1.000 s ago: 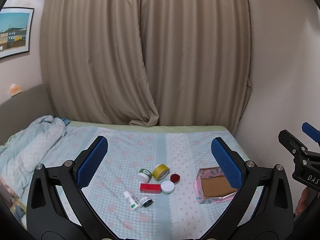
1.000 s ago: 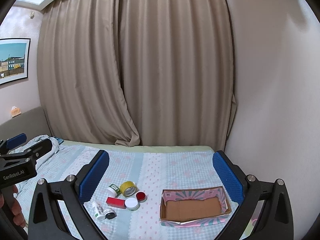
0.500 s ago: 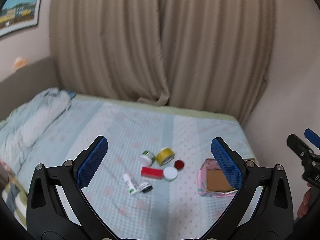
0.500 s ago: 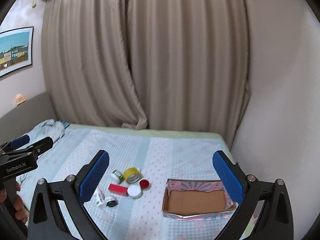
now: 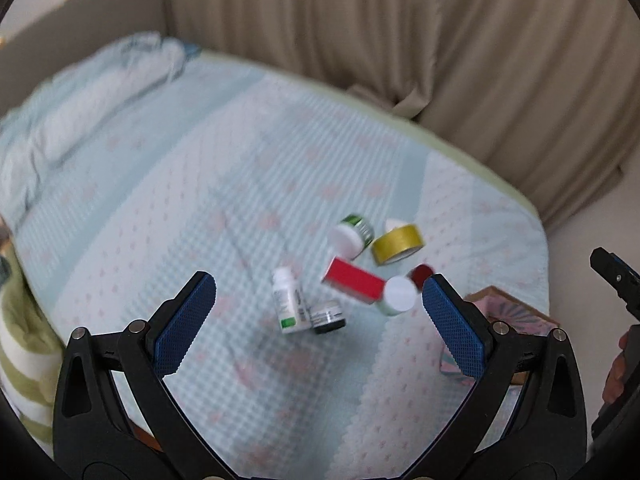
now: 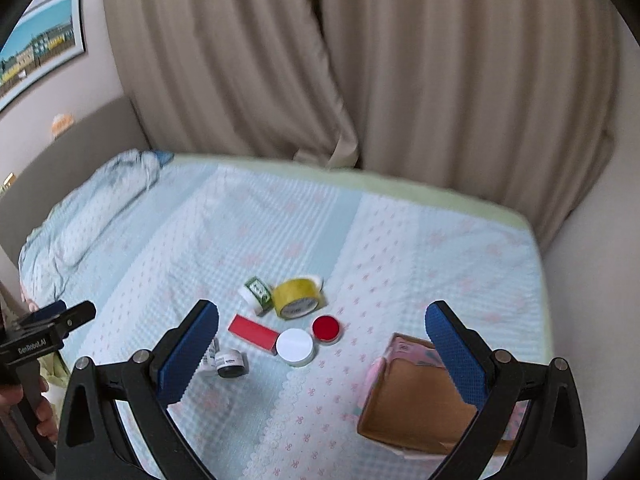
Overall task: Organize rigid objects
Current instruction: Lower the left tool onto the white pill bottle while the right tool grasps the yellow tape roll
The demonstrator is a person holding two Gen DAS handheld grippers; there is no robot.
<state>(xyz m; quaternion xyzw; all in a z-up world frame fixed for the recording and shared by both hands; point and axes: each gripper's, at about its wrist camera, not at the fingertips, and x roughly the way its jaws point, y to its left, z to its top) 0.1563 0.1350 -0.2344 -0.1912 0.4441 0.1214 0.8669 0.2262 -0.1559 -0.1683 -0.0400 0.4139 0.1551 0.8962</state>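
Small items lie clustered on the bed: a yellow tape roll (image 6: 299, 298), a green-labelled white jar (image 6: 256, 294), a red box (image 6: 253, 329), a white round lid (image 6: 295, 346), a red round tin (image 6: 326, 328), a black-capped jar (image 6: 230, 364) and a white bottle (image 5: 287, 301). An empty pink cardboard box (image 6: 416, 400) sits at their right. My left gripper (image 5: 319, 320) hangs open above the bottle and black-capped jar. Over the cluster and box, my right gripper (image 6: 322, 356) is open too. Neither holds anything.
A crumpled light-blue blanket (image 6: 92, 216) lies at the bed's far left by the grey headboard (image 6: 72, 140). Beige curtains (image 6: 360, 64) hang behind the bed, a wall stands at right. A green striped cloth (image 5: 24, 344) shows at the near left edge.
Both grippers have tilted down and moved closer to the bed, so the items look larger. Both jaws stay open; no object has moved.
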